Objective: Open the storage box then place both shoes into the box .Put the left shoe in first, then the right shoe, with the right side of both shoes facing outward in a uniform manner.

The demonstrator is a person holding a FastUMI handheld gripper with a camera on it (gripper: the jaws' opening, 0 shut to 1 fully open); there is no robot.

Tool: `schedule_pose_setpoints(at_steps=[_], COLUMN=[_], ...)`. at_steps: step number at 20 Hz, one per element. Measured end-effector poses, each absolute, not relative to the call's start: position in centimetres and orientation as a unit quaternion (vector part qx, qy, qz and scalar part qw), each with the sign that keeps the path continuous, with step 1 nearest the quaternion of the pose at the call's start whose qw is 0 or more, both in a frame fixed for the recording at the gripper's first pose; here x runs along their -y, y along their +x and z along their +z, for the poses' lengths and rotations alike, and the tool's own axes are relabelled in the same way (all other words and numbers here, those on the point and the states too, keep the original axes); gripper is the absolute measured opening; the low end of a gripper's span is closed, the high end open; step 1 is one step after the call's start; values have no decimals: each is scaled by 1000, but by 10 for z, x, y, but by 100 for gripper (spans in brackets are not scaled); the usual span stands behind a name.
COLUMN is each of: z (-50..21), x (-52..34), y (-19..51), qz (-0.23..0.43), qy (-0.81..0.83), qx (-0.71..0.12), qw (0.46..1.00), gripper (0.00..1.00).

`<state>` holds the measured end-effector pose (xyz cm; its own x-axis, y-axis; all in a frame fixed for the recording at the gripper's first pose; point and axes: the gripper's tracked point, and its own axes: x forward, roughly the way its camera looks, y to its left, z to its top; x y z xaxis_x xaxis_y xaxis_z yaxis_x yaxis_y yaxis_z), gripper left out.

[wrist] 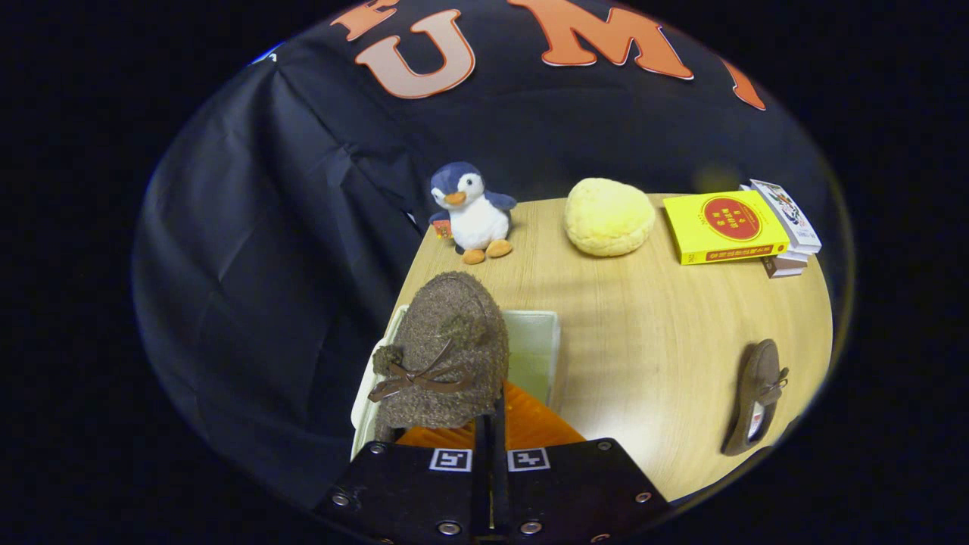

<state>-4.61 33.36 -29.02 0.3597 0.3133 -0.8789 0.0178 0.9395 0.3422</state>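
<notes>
Gripper view shows the gripper (490,435) with its two fingers drawn almost together, only a thin slit between them, and they pinch the heel edge of a brown fuzzy shoe (443,352). This shoe stands with its toe pointing away from the fingers, its long axis running straight ahead, and its bow (412,376) sits on the upper near the fingers. It hangs over the open storage box (534,348), whose pale wall appears just right of the shoe, with an orange part (530,424) beneath it. The second shoe (755,397) lies on the wooden table (643,341) well apart to the right, long axis also roughly pointing away. Beyond, at the table's far edge, stand a plush penguin (471,212), a yellow round cushion (609,216) and a stack of books (738,227). The gripper looks down at a slant.
</notes>
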Motion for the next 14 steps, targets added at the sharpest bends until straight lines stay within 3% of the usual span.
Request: schedule_pose_setpoints(at_steps=[11, 14], z=[-368, -374], x=[-396, -410], y=[-85, -95], qz=[66, 77], qy=[108, 120], qx=[-630, -651], qw=[766, 746], gripper=[3, 10])
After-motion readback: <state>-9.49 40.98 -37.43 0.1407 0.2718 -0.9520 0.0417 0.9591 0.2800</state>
